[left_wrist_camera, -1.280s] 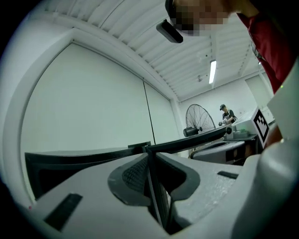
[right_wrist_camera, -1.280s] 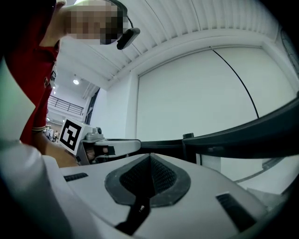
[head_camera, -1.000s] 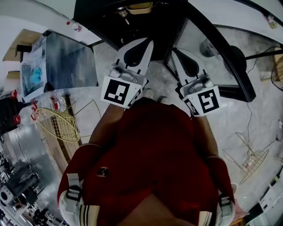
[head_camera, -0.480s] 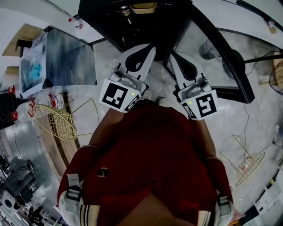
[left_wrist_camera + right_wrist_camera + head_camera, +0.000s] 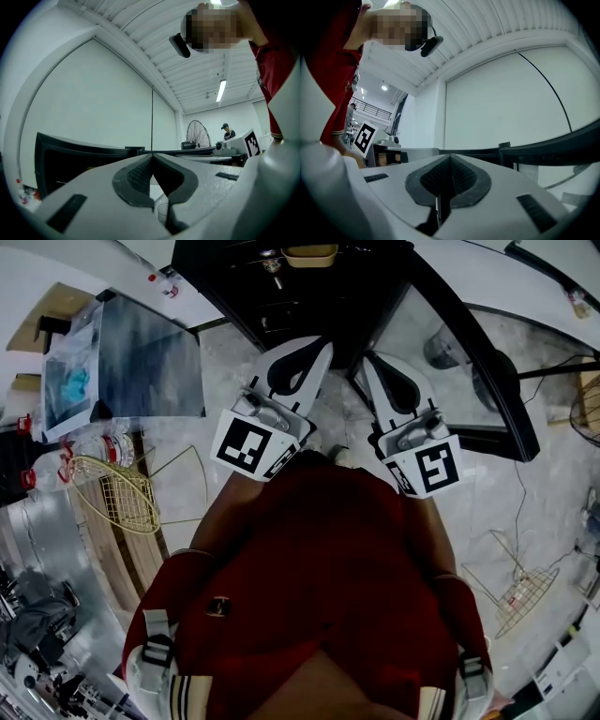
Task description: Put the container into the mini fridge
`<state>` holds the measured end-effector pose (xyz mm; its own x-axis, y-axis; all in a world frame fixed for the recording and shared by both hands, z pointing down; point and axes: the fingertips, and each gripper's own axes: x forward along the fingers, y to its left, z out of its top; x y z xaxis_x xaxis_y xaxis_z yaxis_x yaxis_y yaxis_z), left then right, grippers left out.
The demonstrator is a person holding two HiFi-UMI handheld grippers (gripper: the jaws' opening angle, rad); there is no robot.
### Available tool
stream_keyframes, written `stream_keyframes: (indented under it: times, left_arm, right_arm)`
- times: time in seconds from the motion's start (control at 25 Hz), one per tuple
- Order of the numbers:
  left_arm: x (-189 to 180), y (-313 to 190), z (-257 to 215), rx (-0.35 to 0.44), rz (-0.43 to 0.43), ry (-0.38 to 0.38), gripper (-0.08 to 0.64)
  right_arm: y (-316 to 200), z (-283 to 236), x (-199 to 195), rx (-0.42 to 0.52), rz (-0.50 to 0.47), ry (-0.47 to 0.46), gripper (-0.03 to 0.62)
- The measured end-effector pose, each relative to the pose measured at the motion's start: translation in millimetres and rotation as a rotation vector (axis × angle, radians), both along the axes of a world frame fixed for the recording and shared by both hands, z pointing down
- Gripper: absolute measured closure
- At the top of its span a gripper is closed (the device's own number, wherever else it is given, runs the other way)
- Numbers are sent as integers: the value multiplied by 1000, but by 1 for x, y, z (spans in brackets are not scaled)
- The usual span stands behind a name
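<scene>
I hold both grippers close to my red-shirted chest, pointing forward. My left gripper (image 5: 317, 341) is shut with nothing in it; its pads meet at the tip in the left gripper view (image 5: 152, 157). My right gripper (image 5: 373, 358) is also shut and empty, its pads (image 5: 461, 176) pressed together. Just ahead stands the black mini fridge (image 5: 281, 296), its glass door (image 5: 459, 362) swung open to the right. A tan tub-like container (image 5: 309, 253) shows at the top edge, at the fridge; whether it sits in or on it I cannot tell.
A glossy grey table (image 5: 141, 362) with a blue thing on it stands at the left. Below it are a plastic bottle (image 5: 112, 448) and a yellow wire basket (image 5: 117, 498). Another wire basket (image 5: 520, 592) and cables lie on the marble floor at right. A person stands far off (image 5: 228, 132).
Both grippers stay shut and nearly still in front of my chest. The head view has drifted slightly, nothing else moved.
</scene>
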<state>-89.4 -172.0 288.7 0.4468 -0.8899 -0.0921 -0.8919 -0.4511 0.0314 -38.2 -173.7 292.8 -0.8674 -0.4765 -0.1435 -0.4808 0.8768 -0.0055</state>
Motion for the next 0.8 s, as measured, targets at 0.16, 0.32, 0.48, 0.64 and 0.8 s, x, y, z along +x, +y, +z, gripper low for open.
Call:
stream_keyframes:
  times: [0.16,0.32,0.48,0.64,0.8]
  left_arm:
    - [-1,1,-1,1,-2,-3,554]
    - [0,2,1,0,0,-7,554]
    - [2,4,1,1,5,-8,554]
    - [0,4,-1,0,8,-8,554]
    - [-4,1,0,-2,8,-8,554]
  right_arm:
    - [1,-1,-1,-1,-3,0,594]
    - [1,1,1,-2,-1,-1,594]
    - [3,2,3,-4,0,-1,594]
    - [3,1,1,-7,3,0,594]
    - [0,1,-2,-10,5,1,594]
